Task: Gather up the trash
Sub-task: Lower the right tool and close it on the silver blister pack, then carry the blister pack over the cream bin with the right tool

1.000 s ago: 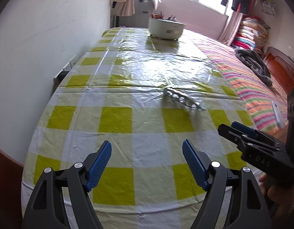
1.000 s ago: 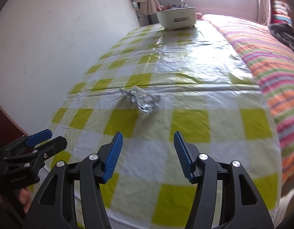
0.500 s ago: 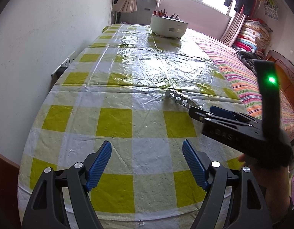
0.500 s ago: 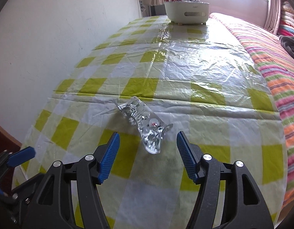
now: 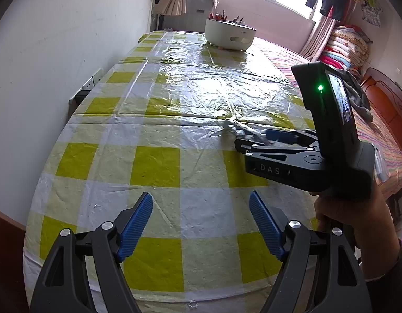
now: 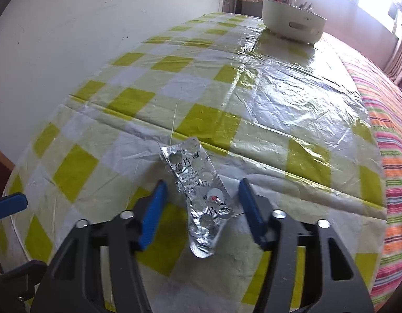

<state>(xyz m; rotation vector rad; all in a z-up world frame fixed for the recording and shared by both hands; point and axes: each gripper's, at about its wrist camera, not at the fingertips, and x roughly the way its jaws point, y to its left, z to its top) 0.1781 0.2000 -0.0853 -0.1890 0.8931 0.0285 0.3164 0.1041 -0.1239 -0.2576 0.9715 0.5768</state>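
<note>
Right claw straddles the near end of the foil blister lying flat on the bench, jaws just closing, pads not yet touching it, likely to pinch its edges; left claw waits wide apart at the near edge

A crumpled silver blister pack is seen lying on the yellow-checked tablecloth, bent along its length, with printed foil facing up. Its pockets appear emptied, though glare leaves that uncertain.
</note>
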